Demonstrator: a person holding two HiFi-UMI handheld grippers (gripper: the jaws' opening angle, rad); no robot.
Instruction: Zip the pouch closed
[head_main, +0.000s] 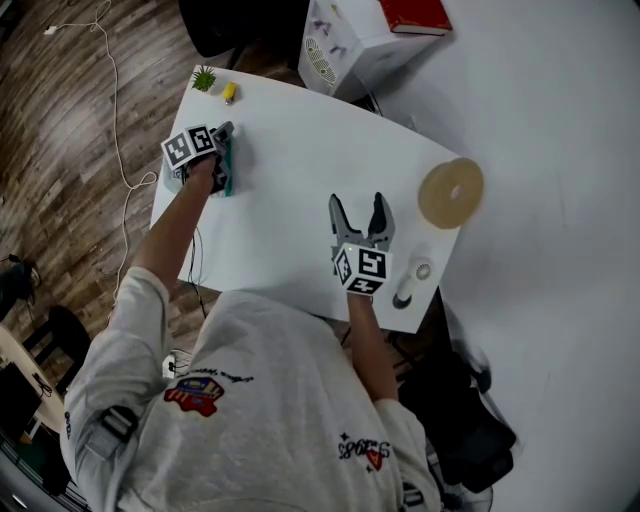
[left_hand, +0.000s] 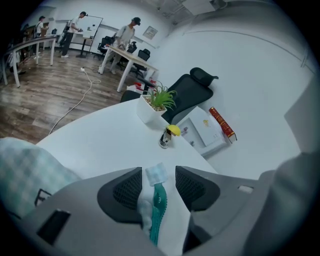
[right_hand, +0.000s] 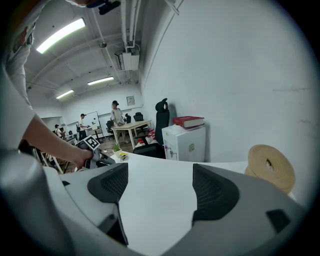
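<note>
Claws: two; left claw (left_hand: 159, 181) open astride the pouch (left_hand: 158, 204) end, right claw (right_hand: 160, 191) open, empty.
Pouch: one, on the desk (head_main: 300, 200).
Tape roll (head_main: 451, 193): one.

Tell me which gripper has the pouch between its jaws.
The left gripper: the teal zipper edge of the pouch stands between its jaws. The right gripper holds nothing; only white table shows between its open jaws.

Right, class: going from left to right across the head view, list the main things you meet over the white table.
teal pouch → right gripper → tan tape roll
</note>
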